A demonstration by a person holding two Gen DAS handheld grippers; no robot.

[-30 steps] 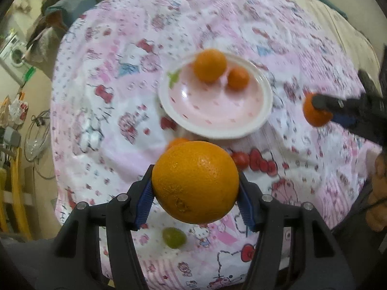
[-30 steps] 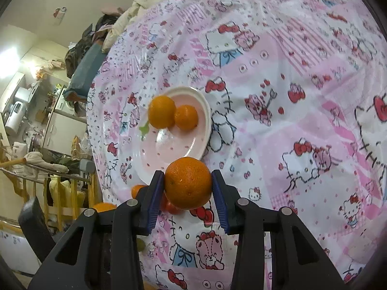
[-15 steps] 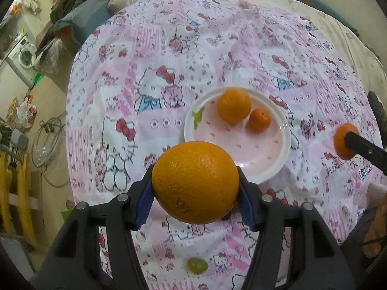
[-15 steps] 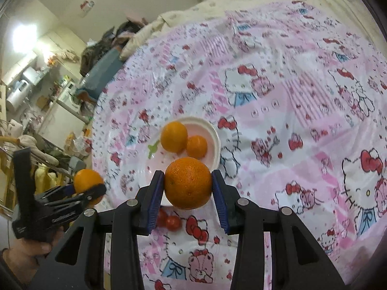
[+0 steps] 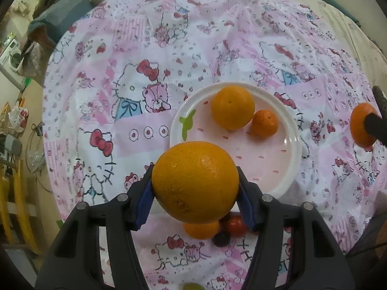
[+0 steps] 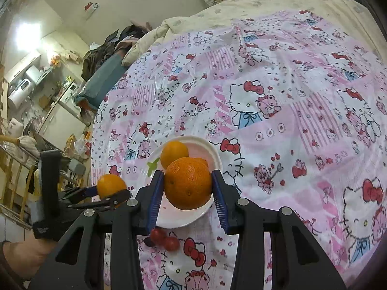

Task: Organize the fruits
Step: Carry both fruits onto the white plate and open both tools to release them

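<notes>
Both grippers hold an orange above the bed with the pink cartoon sheet point(image 5: 150, 77).

The left gripper point(image 5: 195, 194) is clamped on a large orange point(image 5: 195, 182); the right gripper point(image 6: 188, 192) is clamped on a darker orange point(image 6: 188, 183) over the white plate point(image 6: 212, 155). Only the left view shows clearly the two fruits on the plate point(image 5: 293, 159), a big orange point(image 5: 232, 107) touching a small mandarin point(image 5: 264, 123), and a green grape point(image 5: 191, 286) at the near edge. Only the right view shows the kitchen shelves point(image 6: 26, 77) at the left.
</notes>
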